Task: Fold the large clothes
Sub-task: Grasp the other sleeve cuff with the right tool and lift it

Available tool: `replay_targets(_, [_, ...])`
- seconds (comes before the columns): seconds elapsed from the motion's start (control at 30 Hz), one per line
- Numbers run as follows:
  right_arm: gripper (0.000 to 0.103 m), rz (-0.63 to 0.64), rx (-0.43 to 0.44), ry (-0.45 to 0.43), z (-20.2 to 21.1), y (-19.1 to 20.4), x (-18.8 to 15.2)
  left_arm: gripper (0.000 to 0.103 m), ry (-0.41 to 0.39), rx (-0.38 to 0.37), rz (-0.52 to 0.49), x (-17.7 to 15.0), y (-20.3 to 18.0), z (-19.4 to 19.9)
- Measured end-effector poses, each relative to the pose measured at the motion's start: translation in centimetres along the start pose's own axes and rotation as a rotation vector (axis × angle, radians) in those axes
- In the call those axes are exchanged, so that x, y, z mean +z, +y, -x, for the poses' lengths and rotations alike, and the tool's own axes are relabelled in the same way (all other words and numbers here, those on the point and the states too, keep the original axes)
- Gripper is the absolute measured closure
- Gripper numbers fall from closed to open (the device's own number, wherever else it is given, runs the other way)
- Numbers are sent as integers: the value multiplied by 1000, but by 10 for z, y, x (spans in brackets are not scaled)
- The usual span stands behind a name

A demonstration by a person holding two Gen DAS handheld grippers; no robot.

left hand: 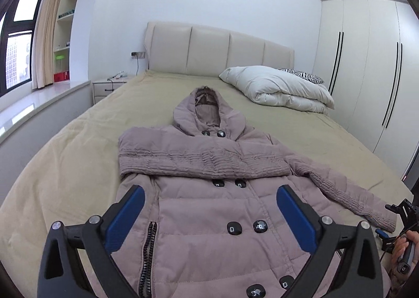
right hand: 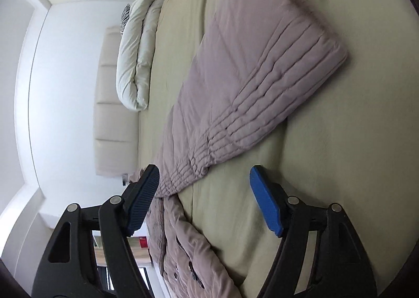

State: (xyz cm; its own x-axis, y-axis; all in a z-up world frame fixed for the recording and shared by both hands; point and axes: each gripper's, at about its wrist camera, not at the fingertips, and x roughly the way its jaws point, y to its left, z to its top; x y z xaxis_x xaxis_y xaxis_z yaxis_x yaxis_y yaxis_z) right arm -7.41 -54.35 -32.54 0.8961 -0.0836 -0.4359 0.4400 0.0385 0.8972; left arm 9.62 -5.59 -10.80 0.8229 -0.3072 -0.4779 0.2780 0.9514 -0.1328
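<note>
A mauve hooded padded coat (left hand: 209, 209) lies face up on the bed, hood toward the headboard. Its left sleeve (left hand: 199, 164) is folded across the chest. Its right sleeve (left hand: 348, 193) stretches out to the right on the sheet. My left gripper (left hand: 209, 209) is open and empty, hovering over the coat's lower front. My right gripper (right hand: 204, 185) is open and empty, rolled sideways, just above the outstretched sleeve (right hand: 251, 83) near its shoulder end. The right gripper also shows at the edge of the left wrist view (left hand: 400, 219).
The bed has a beige sheet (left hand: 78, 146) and a cream padded headboard (left hand: 217, 49). A folded white duvet (left hand: 277, 88) and a zebra pillow (left hand: 303, 75) lie at the far right. A nightstand (left hand: 107, 88) and window ledge are left, wardrobes (left hand: 366, 62) right.
</note>
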Motion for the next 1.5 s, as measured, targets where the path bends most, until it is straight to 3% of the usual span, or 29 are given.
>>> replay_targets(0.2, [33,-188,-15,-95,5,-20,18,0,-38,55,-60,7,-14,18])
replay_targets(0.33, [33,-308,-30,-142,17,-27,26,0,1,14,-41,7,-12,17])
replay_targets(0.4, [33,-404,-27,-112,21,-30,18,0,9,10,-38,5,-13,16])
replay_targets(0.47, [33,-400,-51,-104,15,-29,15,0,27,-22,-29,3,-14,12])
replay_targets(0.67, [33,-269,-87,-205,3,-13,27,0,60,-52,-23,-4,-12,9])
replay_targets(0.7, [39,-222,-93,-217,2,-7,30,0,63,-56,-13,-4,-10,9])
replay_targets(0.73, [54,-175,-105,-225,3,-2,35,0,68,-61,-2,-5,-7,9])
replay_targets(0.8, [73,-70,-147,-233,2,8,42,0,84,-64,20,-5,-2,7])
replay_targets(0.93, [84,208,-234,-239,6,36,48,0,113,-82,62,-5,5,1])
replay_targets(1.07, [89,507,-257,-243,12,93,24,0,136,-148,133,-1,10,-6])
replay_targets(1.17, [89,835,-261,-252,20,147,-28,0,186,-298,294,4,20,-18])
replay_targets(1.23, [91,1093,-258,-250,20,181,-79,0,216,-348,386,6,24,-26])
replay_targets(1.37, [92,1523,-249,-241,8,225,-178,0,280,-461,475,13,19,-38])
replay_targets(1.5, [93,1829,-232,-218,-1,226,-261,0,323,-579,560,20,16,-43])
